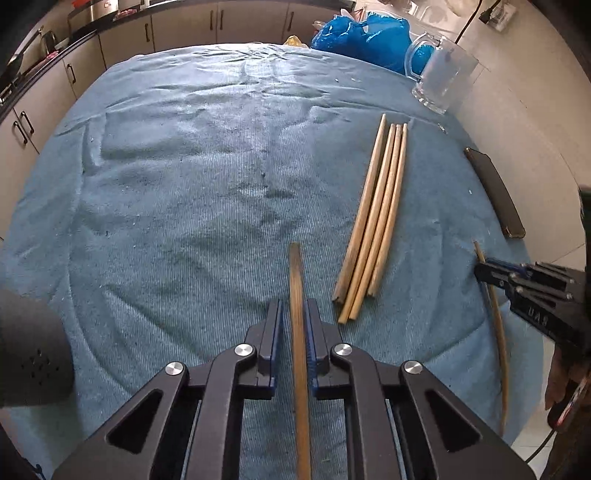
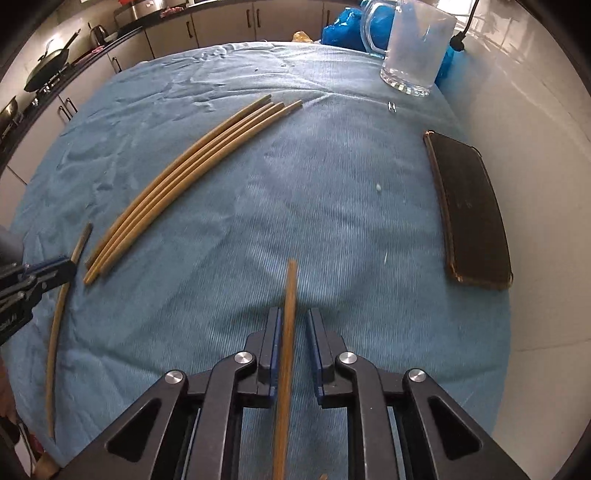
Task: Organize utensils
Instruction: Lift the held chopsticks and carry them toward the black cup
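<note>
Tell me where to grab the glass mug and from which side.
Take the glass mug by its wall just above the thick base, coming from the table's open centre. It stands upright near the far right corner, its handle on the left and the wall close behind, so those sides look awkward.

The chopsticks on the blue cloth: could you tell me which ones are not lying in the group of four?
Two lie apart: one chopstick between the left hand-held gripper fingers, and another between the right hand-held gripper fingers. The other four lie side by side, untouched.
</note>
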### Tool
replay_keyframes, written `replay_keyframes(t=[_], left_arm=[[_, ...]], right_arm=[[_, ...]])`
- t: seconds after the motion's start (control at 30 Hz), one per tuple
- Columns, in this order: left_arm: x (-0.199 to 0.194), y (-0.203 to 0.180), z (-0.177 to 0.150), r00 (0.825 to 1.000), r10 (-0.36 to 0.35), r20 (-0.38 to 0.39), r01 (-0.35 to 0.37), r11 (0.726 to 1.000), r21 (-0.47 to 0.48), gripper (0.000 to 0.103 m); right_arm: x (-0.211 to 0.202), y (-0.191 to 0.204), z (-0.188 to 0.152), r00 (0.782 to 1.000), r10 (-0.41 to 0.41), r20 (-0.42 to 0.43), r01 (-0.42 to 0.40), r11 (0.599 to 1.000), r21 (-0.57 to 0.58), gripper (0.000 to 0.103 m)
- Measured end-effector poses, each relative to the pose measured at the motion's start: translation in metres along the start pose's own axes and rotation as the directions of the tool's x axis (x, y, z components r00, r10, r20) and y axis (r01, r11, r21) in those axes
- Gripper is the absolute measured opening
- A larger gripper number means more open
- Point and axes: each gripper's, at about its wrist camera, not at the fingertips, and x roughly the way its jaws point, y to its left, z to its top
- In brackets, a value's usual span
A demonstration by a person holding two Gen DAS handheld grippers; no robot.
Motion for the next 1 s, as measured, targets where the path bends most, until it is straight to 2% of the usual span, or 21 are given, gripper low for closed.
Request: replay_keyframes(t=[0.2, 0.37, 0.43, 0.47, 0.57, 0.7, 0.8, 0.93, 1.0], left_arm=[[0.007, -0.006, 0.012, 0.999, 0.026, -0.021, -0.026, 1.000, 0.000, 0.011], [0.014, -0.007, 0.025, 1.000, 0.009, -0.023, -0.010, 1.000, -0.013, 0.011], [0.014, -0.007, 0.025, 1.000, 0.003, -0.016, -0.003, 1.000, -0.008, 0.011], [0.014, -0.007, 0.024, 1.000, 0.006, -0.014, -0.006, 1.000, 0.004, 0.008], [0.008, -0.003, 0.018, 1.000, -0.006, 0.007, 0.006, 1.000, -0.001, 0.006], [-0.018, 0.000, 0.005, 0.997, -0.027, 0.076, 0.028, 0.999, -0.021, 0.006], [-0.049, -0.001, -0.006, 0.988, -0.049, 0.147, 0.051, 0.999, -0.008, 0.006], [-0.093, -0.005, -0.026, 0.964, -0.074, 0.255, 0.072, 0.997, 0.020, 0.006], [-0.109, -0.006, -0.036, 0.952, -0.087, 0.294, 0.084, 0.996, 0.024, 0.006]], right_arm=[[0.006, -0.004, 0.019, 0.998, 0.000, -0.062, 0.000, 1.000, 0.011, 0.015], [0.008, 0.001, 0.024, 0.995, -0.029, -0.091, 0.028, 0.999, -0.015, 0.014], [0.008, 0.002, 0.023, 0.996, -0.022, -0.086, 0.021, 1.000, -0.010, 0.010], [0.007, 0.003, 0.022, 0.997, -0.022, -0.077, 0.021, 1.000, -0.015, 0.008], [0.005, 0.013, 0.018, 0.998, -0.046, -0.031, 0.045, 0.998, -0.038, 0.006], [-0.008, 0.014, 0.004, 0.998, 0.032, 0.049, -0.033, 0.999, 0.011, 0.006], [-0.031, 0.016, -0.005, 0.987, 0.077, 0.139, -0.082, 0.996, 0.031, 0.006], [-0.073, 0.028, -0.022, 0.956, 0.089, 0.278, -0.096, 0.995, 0.010, 0.006], [-0.095, 0.035, -0.035, 0.933, 0.100, 0.346, -0.104, 0.995, -0.005, 0.006]])
